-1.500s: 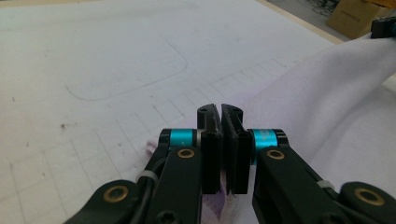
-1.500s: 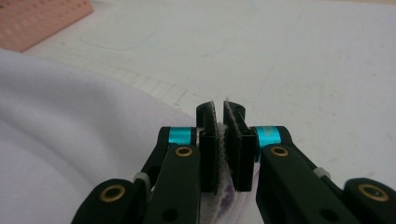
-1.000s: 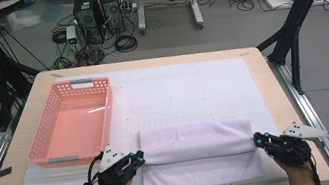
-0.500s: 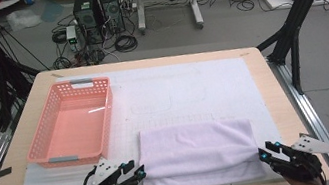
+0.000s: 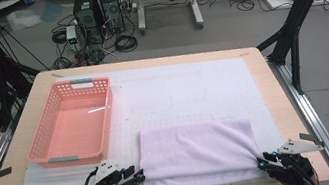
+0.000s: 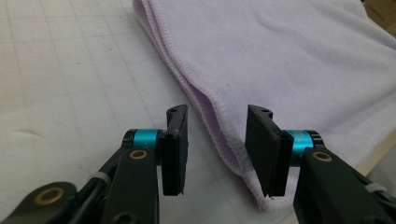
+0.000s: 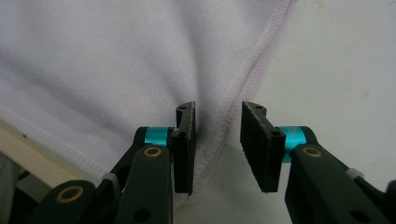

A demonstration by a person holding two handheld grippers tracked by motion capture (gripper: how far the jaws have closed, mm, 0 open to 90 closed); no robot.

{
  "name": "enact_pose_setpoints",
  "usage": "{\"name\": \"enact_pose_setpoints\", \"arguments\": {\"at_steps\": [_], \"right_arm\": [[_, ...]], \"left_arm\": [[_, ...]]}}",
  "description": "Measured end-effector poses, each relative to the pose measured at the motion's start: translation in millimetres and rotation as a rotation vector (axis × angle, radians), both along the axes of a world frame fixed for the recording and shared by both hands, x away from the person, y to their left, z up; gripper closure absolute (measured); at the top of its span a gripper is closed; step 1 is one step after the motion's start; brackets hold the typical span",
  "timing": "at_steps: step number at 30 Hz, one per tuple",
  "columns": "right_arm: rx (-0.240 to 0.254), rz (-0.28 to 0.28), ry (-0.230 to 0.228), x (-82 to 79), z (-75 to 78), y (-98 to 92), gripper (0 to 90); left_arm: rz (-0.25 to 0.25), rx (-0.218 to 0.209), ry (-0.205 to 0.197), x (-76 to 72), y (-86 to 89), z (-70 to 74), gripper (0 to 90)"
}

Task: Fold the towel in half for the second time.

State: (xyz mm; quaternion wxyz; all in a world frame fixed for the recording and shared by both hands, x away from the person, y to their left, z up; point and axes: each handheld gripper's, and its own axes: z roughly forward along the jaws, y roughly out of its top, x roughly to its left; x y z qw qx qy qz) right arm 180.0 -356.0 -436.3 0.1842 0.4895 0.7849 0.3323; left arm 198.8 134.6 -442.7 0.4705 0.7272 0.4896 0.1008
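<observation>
Soft matt lilac cloth towel (image 5: 198, 153)

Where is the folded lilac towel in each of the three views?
High view: folded lilac towel lies low centre, right of the pink basket.
Left gripper view: it fills the upper right, its stitched edge between the open jaws.
Right gripper view: upper left.
Shared landmark: the towel's stitched hem.

No text, label, brand, number or sign can be read anywhere in these views.
</observation>
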Motion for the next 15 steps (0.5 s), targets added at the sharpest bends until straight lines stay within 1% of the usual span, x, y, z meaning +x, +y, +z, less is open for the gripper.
{"name": "enact_pose_setpoints", "arguments": {"at_steps": [2,4,5,6,7,8,9,10,13,14,15], "right_arm": [[-0.027,0.006,0.002,-2.2,1.4,-0.5,64.0],[-0.045,0.001,-0.009,-5.1,5.7,-1.1,63.7],[-0.032,-0.008,-0.024,-6.4,8.4,-2.3,63.7],[0.006,-0.016,-0.036,-8.5,11.4,-3.7,64.0],[0.042,-0.022,-0.05,-10.9,14.0,-5.0,64.5],[0.063,-0.022,-0.062,-12.9,15.8,-5.7,65.0],[0.073,-0.019,-0.063,-14.7,16.8,-5.6,65.4],[0.076,-0.017,-0.058,-15.6,16.3,-4.9,65.5],[0.066,0.0,-0.014,-15.0,7.2,-1.8,65.9],[0.063,0.003,0.002,-13.9,3.9,-1.1,66.4],[0.065,0.006,0.013,-12.7,0.9,-0.7,67.8]], "left_arm": [[0.0,-0.007,-0.005,-1.4,1.2,1.4,59.1],[-0.005,-0.02,-0.014,-3.1,0.9,3.0,58.9],[-0.011,-0.02,-0.017,-3.7,0.7,3.5,58.7],[-0.017,-0.026,-0.016,-4.4,0.0,3.8,58.6],[-0.022,-0.023,-0.016,-4.8,-1.0,3.6,58.5],[-0.027,-0.019,-0.013,-5.1,-1.8,2.9,58.5],[-0.035,-0.019,-0.009,-5.4,-2.8,2.0,59.3],[-0.045,-0.011,-0.005,-5.6,-3.8,0.8,61.8],[-0.065,0.022,0.017,-7.5,-8.3,-3.8,69.8],[-0.071,0.049,0.018,-8.3,-10.3,-5.4,73.2],[-0.073,0.067,0.015,-9.1,-11.8,-6.3,78.2]]}}
